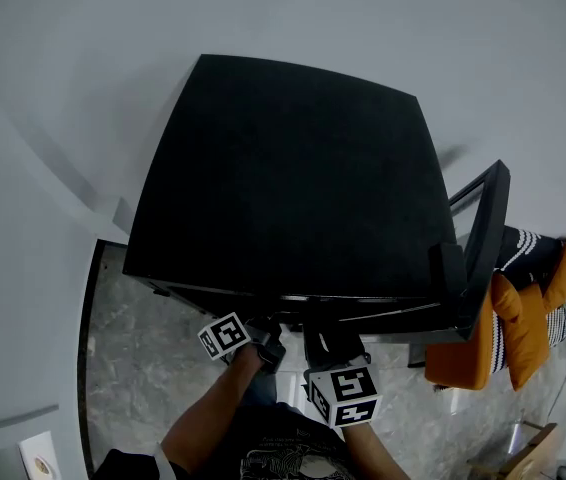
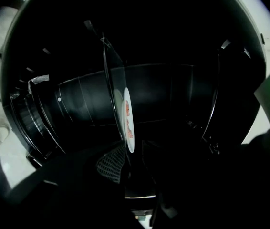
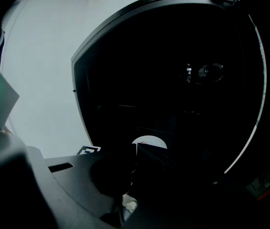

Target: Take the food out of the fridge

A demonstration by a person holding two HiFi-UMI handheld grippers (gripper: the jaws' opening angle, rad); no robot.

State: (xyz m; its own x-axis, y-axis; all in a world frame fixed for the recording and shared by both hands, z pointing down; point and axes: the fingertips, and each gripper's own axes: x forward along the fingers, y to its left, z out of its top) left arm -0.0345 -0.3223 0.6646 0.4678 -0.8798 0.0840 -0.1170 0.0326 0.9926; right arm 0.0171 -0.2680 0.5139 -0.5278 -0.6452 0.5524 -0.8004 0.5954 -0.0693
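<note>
The black fridge (image 1: 283, 178) is seen from above with its door (image 1: 485, 238) swung open at the right. Both grippers reach into its front opening. In the left gripper view a white plate (image 2: 127, 120) with reddish food on it shows edge-on in the dark interior, beside a glass shelf (image 2: 109, 75). My left gripper (image 2: 130, 157) is turned on its side and shut on the plate's near rim, with the ribbed pad (image 2: 111, 163) against it. My right gripper (image 3: 135, 175) sits close by; the plate (image 3: 150, 141) peeks out beyond its jaws, which are lost in the dark.
Wire racks (image 2: 35, 123) line the fridge's inside wall. An orange seat with striped fabric (image 1: 508, 333) stands just right of the open door. Marble floor (image 1: 138, 368) lies in front, and a white wall (image 1: 53, 118) runs behind and to the left.
</note>
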